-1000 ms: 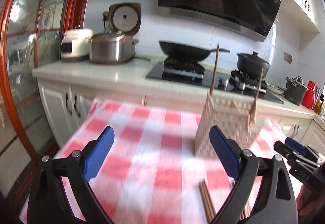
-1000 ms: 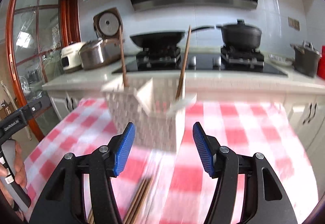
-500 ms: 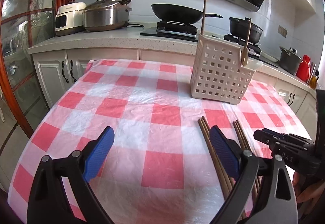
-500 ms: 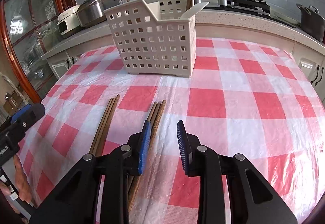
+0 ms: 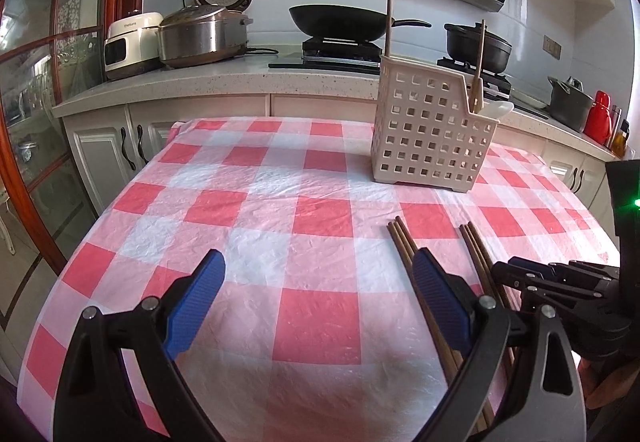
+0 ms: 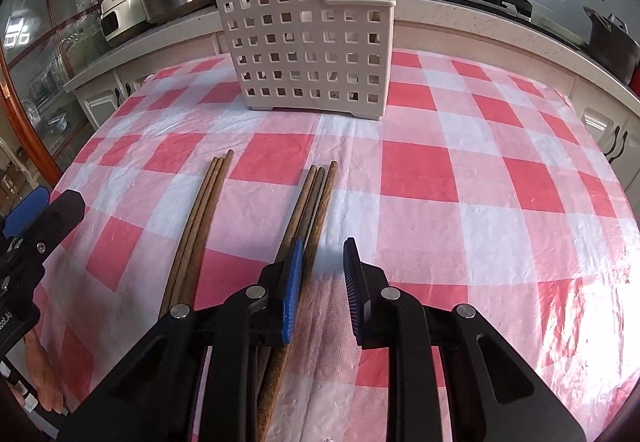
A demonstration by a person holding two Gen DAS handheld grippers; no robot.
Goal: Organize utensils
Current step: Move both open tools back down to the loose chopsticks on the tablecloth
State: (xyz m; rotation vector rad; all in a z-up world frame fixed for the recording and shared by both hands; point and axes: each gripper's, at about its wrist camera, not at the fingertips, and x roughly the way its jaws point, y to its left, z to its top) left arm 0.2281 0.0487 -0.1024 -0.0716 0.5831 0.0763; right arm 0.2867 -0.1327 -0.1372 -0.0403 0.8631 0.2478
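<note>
Closing over the right chopstick bundle point(image 6: 316, 201) on the checkered tabletop point(image 6: 460, 169), the right hand-held gripper point(image 6: 320, 282) grips nothing; the left hand-held gripper point(image 5: 316, 298) gapes wide, empty.

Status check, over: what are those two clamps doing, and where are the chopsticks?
Left gripper open, empty. Right gripper closing over chopsticks, nothing pinched yet. Second bundle beside it on the cloth. Basket path clear.

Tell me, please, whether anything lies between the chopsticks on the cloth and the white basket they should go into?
Nothing visible does. Bare checked cloth separates the right chopstick bundle and left bundle from the basket, whose top is open, with two utensils already upright inside.
</note>
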